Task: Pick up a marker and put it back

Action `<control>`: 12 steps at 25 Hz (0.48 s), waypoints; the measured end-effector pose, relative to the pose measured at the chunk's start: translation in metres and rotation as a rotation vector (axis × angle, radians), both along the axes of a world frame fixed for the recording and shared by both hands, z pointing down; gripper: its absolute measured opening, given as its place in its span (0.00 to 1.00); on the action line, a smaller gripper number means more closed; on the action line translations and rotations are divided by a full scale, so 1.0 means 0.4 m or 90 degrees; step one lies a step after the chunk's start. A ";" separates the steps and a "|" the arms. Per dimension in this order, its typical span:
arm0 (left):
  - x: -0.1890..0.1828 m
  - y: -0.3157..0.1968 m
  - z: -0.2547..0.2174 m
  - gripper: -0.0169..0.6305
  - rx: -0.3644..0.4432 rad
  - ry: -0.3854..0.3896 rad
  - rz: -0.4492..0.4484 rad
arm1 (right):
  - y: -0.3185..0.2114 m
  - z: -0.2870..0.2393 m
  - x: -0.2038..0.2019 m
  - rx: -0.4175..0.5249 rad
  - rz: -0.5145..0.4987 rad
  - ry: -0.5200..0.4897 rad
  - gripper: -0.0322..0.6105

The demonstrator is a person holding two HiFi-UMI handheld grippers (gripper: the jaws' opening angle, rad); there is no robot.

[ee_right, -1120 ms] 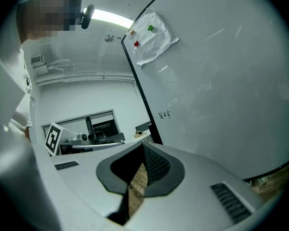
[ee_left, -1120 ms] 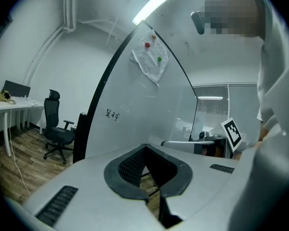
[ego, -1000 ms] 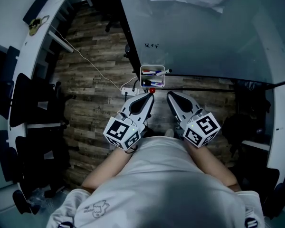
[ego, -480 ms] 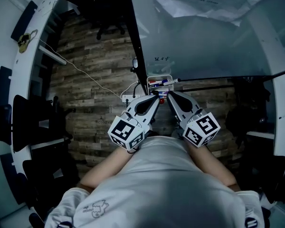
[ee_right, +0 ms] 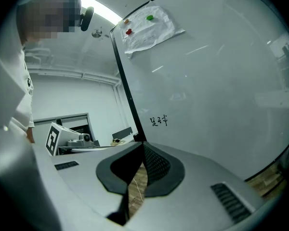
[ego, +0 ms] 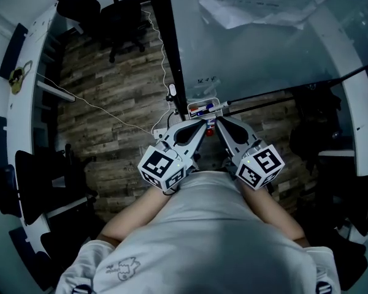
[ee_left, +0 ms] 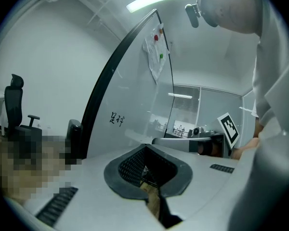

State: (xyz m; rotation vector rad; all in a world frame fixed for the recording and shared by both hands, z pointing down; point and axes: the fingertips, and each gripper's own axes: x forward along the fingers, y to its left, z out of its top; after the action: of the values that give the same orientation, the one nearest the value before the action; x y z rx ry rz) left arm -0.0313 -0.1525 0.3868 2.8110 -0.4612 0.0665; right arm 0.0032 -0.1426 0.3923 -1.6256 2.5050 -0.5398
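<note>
Under whiteboard (ego: 264, 54), marker tray (ego: 202, 101), office chair (ego: 119, 17) leftward

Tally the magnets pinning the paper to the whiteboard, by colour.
Red magnets: 2
Green magnet: 1
Total: 3
</note>
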 end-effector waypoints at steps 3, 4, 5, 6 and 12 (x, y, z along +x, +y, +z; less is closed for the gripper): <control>0.021 -0.004 -0.012 0.03 -0.004 0.014 0.008 | 0.009 -0.005 0.014 0.001 0.011 0.002 0.07; 0.027 -0.007 -0.014 0.03 -0.003 0.016 0.007 | 0.011 -0.006 0.019 0.000 0.014 0.003 0.07; 0.034 -0.008 -0.015 0.03 -0.003 0.016 0.008 | 0.011 -0.006 0.026 -0.002 0.017 0.003 0.07; 0.041 -0.009 -0.014 0.03 -0.004 0.015 0.009 | 0.010 -0.006 0.036 -0.004 0.022 0.003 0.07; 0.073 -0.023 0.009 0.03 0.007 0.005 0.000 | -0.005 0.021 0.068 -0.021 0.013 0.018 0.07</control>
State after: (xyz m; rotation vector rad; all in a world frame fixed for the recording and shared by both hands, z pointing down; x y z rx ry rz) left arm -0.0021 -0.1615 0.3906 2.8205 -0.4612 0.0526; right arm 0.0305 -0.1446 0.4005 -1.6799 2.5104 -0.5620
